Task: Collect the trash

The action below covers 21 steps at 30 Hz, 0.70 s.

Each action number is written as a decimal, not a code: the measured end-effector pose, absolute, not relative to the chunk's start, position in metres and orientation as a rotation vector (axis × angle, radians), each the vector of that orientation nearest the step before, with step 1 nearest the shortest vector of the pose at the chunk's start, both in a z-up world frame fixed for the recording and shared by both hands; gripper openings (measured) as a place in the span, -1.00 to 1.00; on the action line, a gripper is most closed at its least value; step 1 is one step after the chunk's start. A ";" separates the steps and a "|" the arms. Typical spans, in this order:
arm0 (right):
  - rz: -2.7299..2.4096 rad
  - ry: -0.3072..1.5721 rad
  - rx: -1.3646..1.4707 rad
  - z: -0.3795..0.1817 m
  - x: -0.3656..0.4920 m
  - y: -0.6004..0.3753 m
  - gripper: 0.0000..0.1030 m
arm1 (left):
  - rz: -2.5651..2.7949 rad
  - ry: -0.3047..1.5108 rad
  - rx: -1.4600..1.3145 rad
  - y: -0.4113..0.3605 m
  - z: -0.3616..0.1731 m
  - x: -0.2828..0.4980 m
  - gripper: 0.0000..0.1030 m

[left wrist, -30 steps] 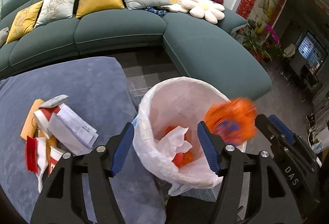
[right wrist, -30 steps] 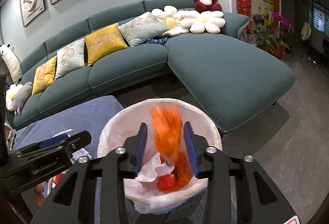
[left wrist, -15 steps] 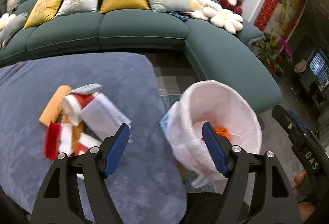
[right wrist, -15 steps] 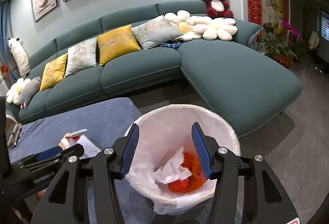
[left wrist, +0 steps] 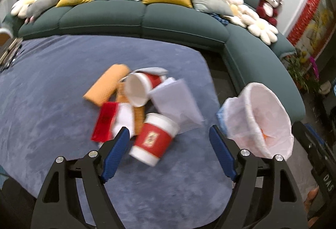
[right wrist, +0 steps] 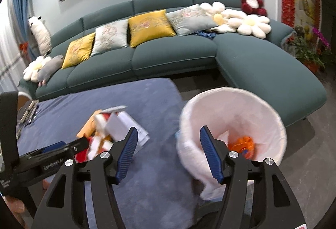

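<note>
The trash (left wrist: 145, 107) lies in a loose pile on the blue surface (left wrist: 52, 86), just beside the lined bin (left wrist: 266, 122). Our left hand-held gripper (left wrist: 168, 153) has just been opening and stands spread and empty near the red cup (left wrist: 153, 138); our right hand-held gripper (right wrist: 168, 153) has also been opening and holds nothing. We judge the round cup can roll away if one pad nudges it, and a thin paper sheet (left wrist: 176, 101) may slip out.

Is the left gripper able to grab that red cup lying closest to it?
Probably yes. The left gripper is open and empty, and the red cup lies on its side just ahead between the fingers, on top of the blue rug with nothing covering it.
</note>
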State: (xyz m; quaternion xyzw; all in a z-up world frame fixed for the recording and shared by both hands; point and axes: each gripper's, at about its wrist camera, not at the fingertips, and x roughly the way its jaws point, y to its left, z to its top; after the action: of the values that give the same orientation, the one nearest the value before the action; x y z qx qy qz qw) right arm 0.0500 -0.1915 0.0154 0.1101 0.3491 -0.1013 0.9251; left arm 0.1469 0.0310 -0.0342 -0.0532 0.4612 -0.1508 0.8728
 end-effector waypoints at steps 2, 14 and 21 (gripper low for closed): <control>-0.191 0.729 0.219 0.014 0.053 -0.180 0.18 | -0.299 0.967 -0.125 0.043 -0.035 0.148 0.44; -0.096 0.829 0.235 -0.020 0.071 -0.120 0.27 | -0.195 0.991 -0.165 0.109 -0.060 0.152 0.44; -0.061 0.904 0.245 -0.049 0.093 -0.098 0.29 | -0.164 1.009 -0.145 0.119 -0.080 0.167 0.44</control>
State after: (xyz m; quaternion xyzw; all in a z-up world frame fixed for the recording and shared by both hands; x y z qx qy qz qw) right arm 0.0932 -0.0983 -0.0485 0.1181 0.4354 -0.0296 0.8920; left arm 0.1674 0.1195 -0.0802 -0.0691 0.4826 -0.0785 0.8696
